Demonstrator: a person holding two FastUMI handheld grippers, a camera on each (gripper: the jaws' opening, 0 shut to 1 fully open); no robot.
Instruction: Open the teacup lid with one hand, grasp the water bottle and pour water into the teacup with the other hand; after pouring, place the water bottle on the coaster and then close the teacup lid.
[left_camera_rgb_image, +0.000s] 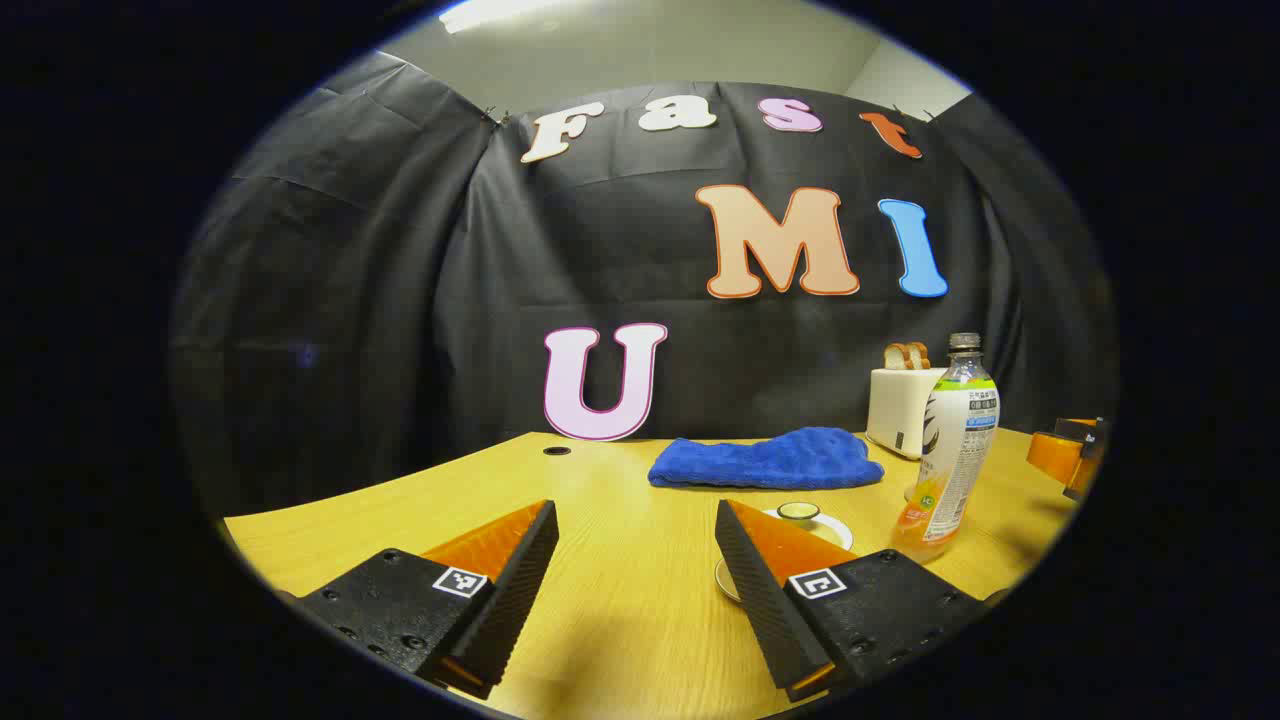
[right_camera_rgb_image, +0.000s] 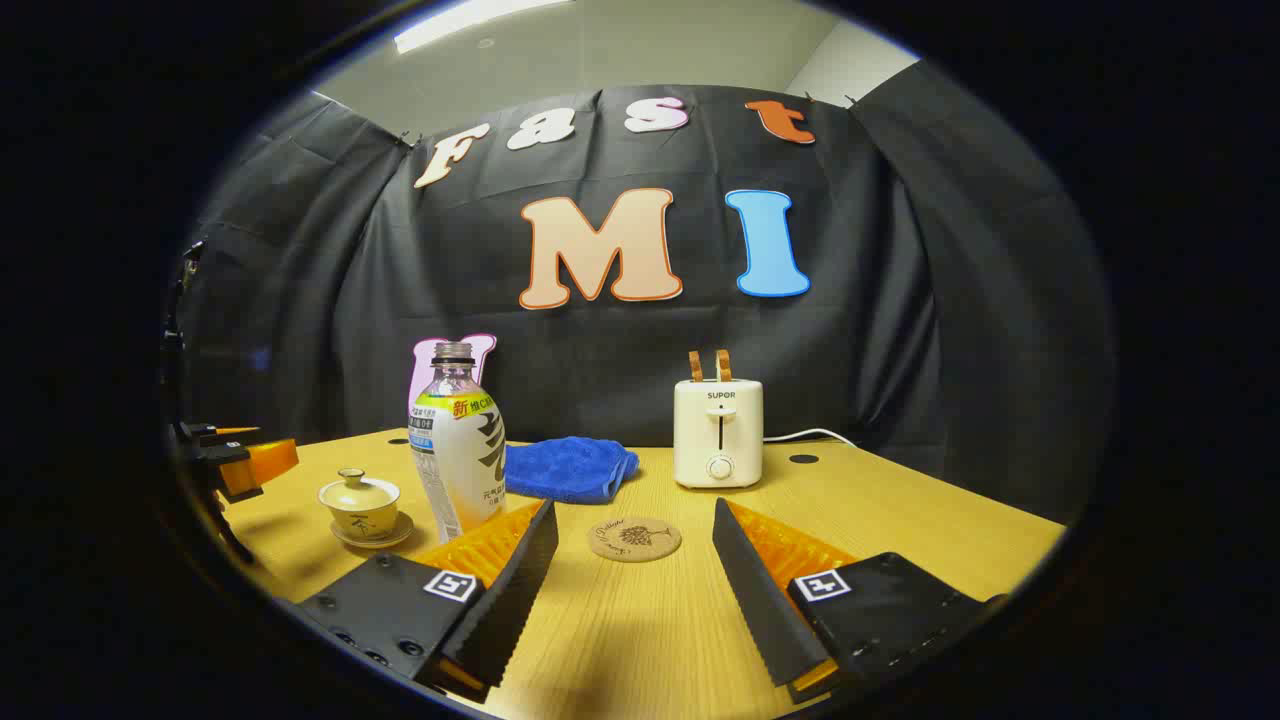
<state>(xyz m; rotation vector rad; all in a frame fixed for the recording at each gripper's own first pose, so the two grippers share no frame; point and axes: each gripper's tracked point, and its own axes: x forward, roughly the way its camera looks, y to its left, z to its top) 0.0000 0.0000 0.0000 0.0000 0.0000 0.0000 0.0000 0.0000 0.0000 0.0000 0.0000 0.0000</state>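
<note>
Teacup and water bottle left of gaping, empty right gripper; coaster between its fingers.

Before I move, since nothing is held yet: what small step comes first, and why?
Probably ease the left gripper forward over the teacup. Its lid is on, the jaws stand open with nothing between them, and the water bottle cannot pour until the lid lifts.

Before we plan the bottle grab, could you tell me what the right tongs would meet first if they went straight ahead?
Probably the coaster, lying on the table centred ahead of the open right tongs; the water bottle stands left of that line.
</note>
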